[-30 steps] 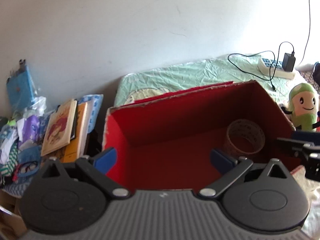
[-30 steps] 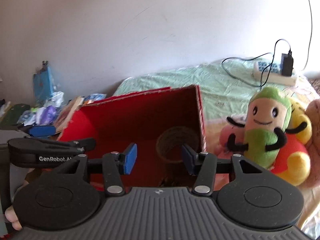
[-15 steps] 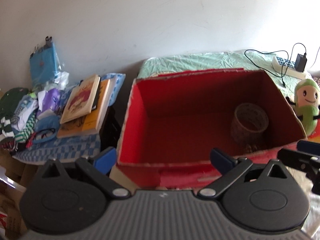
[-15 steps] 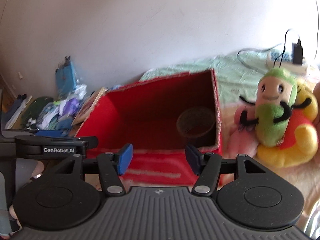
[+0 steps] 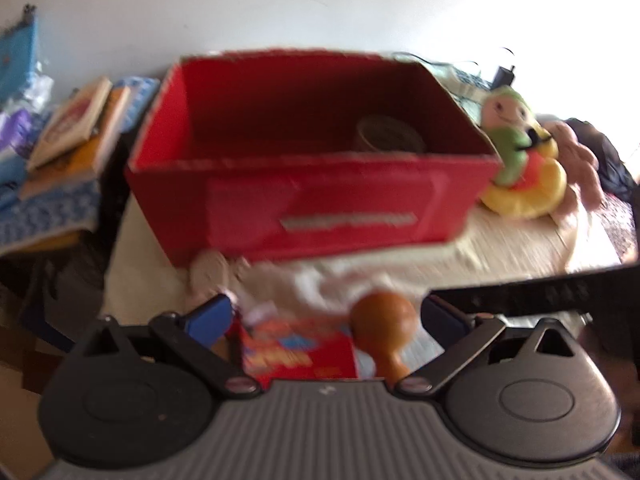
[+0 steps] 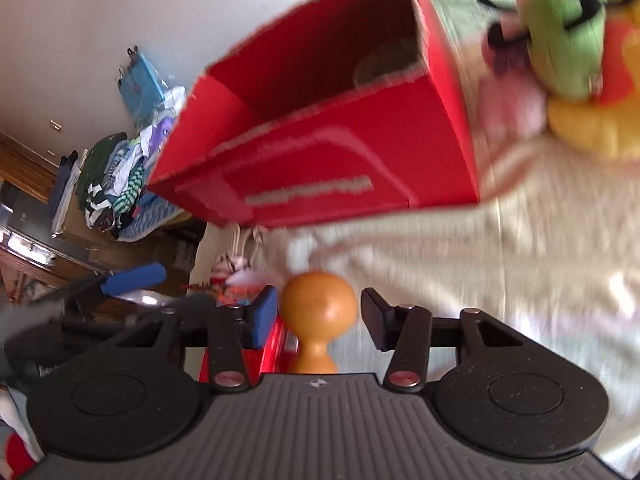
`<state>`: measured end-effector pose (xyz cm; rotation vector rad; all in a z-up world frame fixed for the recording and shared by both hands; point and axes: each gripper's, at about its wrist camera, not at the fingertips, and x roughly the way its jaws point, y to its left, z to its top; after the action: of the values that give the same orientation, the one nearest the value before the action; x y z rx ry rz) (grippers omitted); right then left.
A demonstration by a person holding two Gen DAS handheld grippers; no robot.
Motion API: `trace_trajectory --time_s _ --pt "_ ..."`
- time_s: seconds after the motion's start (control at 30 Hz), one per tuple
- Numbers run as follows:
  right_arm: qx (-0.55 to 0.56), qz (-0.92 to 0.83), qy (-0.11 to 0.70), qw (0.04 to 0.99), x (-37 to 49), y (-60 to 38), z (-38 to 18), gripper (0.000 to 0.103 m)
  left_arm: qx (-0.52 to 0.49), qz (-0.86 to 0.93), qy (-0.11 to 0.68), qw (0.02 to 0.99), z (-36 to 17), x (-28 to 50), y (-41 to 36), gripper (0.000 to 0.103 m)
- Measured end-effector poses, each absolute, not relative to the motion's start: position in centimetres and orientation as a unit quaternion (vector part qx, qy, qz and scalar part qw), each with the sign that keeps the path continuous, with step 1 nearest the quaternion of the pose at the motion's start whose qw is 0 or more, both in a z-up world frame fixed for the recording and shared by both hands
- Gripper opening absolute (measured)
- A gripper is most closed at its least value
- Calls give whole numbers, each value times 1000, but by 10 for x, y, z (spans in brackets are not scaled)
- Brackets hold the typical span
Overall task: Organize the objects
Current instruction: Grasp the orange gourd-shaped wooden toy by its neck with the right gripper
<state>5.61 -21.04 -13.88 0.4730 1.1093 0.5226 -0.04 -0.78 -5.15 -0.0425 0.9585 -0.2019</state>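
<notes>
1. Tilting steeply down over the bed, the left gripper [image 5: 326, 314] stands wide and released, a red snack packet [image 5: 296, 350] and an orange wooden knob [image 5: 384, 316] lying between its blue pads.
2. Right gripper [image 6: 320, 316] pitches down too, rolled, jaws closing around that knob [image 6: 318, 302], pads not yet touching.
3. Red cardboard box [image 5: 316, 204] sits beyond; tape roll [image 5: 390, 136] inside, plush toy [image 5: 516, 148] just right of it.
</notes>
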Motion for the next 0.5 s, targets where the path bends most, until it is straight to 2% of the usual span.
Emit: trace_trajectory --time_s 0.27,0.47,0.5 --pt "272 257 557 741 52 -216 -163 44 -20 -137 457 879 -65 -30 -30 100" --pt "276 271 567 727 50 -210 -171 40 -23 -171 468 867 -74 -29 -45 91" --pt "275 273 567 727 50 -208 -172 40 -21 -174 472 864 -76 -28 -48 86"
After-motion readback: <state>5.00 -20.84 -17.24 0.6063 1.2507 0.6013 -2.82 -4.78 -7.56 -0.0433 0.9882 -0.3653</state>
